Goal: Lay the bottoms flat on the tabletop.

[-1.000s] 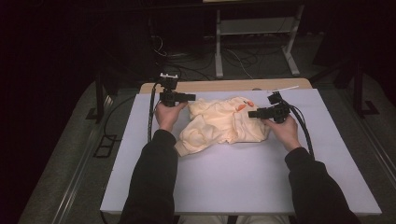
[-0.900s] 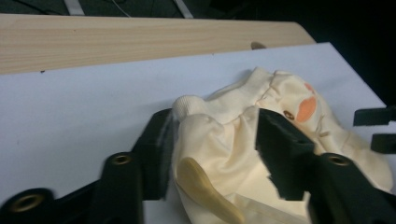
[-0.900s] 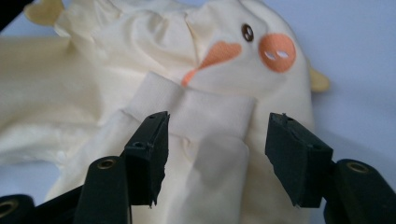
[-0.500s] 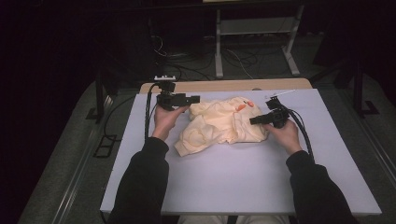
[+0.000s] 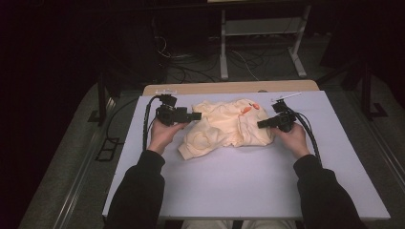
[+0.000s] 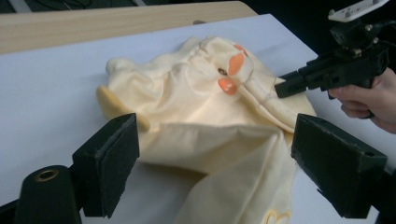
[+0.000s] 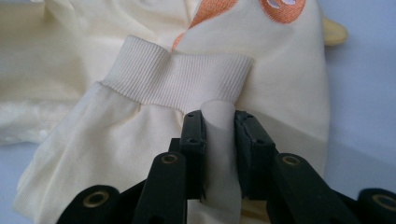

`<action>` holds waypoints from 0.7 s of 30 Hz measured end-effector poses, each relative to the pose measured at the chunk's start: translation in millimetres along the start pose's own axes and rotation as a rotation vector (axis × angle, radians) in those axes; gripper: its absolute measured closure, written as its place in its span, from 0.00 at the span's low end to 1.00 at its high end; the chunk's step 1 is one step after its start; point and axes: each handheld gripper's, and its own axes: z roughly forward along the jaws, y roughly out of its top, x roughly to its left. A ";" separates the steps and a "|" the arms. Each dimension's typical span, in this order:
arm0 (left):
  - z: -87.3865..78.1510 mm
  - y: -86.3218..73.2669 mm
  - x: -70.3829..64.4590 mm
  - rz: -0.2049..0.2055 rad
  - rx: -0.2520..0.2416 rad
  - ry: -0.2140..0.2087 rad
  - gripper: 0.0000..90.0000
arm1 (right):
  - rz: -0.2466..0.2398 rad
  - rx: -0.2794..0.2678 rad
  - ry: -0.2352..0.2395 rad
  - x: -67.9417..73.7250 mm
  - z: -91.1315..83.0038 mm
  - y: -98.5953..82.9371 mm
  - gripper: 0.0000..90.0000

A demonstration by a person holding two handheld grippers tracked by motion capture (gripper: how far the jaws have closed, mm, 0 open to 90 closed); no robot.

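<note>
High view shows a pale yellow garment (image 5: 228, 128) lying crumpled on the white counter (image 5: 248, 186), toward its far half and roughly midway between the two hands. It is bunched into soft folds, with a lobe of cloth trailing toward the near left and small orange patches (image 5: 248, 109) near its far edge. The left gripper (image 5: 193, 116) sits just beside the garment's left edge, its fingers pointing right at the cloth; the left gripper view shows those fingers (image 6: 108, 154) spread wide with nothing between them, the garment (image 6: 201, 135) lying just past them on the counter (image 6: 51, 88). In that view the cloth looks smooth and creamy, with a darker yellow rounded flap at its left side, orange embroidered shapes (image 6: 229, 84) near the top and a stitched outline at the bottom edge. The right gripper (image 5: 261, 124) meets the garment's right edge, and the left gripper view shows it (image 6: 285, 86) farther off with its tips against the cloth. The right gripper view shows its fingers (image 7: 192, 140) pressed on a raised fold of the garment (image 7: 116, 140), pinching it just below a ribbed cuff (image 7: 173, 77); orange embroidery (image 7: 282, 9) lies beyond the cuff. No container is on the counter.
</note>
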 end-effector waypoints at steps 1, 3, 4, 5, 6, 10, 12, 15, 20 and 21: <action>-1.5 -3.9 1.3 -0.002 0.006 -0.008 0.17 | 0.000 0.000 0.001 0.0 0.0 0.0 0.81; -3.1 -9.6 3.1 -0.010 0.013 -0.019 0.17 | 0.002 0.000 0.003 -0.4 0.2 -0.2 0.81; -3.9 -12.3 3.9 -0.012 0.016 -0.019 0.18 | 0.004 -0.001 0.005 -0.8 0.3 -0.5 0.81; -4.6 -14.9 4.8 -0.017 0.018 -0.024 0.18 | 0.006 -0.002 0.007 -1.1 0.4 -0.8 0.81; -5.1 -17.3 5.8 -0.021 0.020 -0.031 0.18 | 0.007 -0.003 0.010 -1.4 0.7 -1.0 0.82; -5.3 -27.9 9.5 -0.038 0.031 -0.055 0.21 | 0.014 -0.008 0.019 -2.6 0.6 -2.1 0.82; -3.4 -34.0 12.0 -0.045 0.046 -0.085 0.24 | 0.020 -0.012 0.029 -3.8 0.3 -2.7 0.82; 0.8 -44.0 13.6 -0.056 0.079 -0.132 0.29 | 0.022 -0.025 0.037 -5.0 -1.3 -3.7 0.84; 5.5 -55.0 9.9 -0.040 0.151 -0.193 0.49 | 0.014 -0.049 0.046 -4.0 -7.9 -4.8 0.85; 5.6 -56.9 6.4 -0.029 0.158 -0.193 0.53 | 0.013 -0.054 0.048 -4.0 -9.2 -4.8 0.85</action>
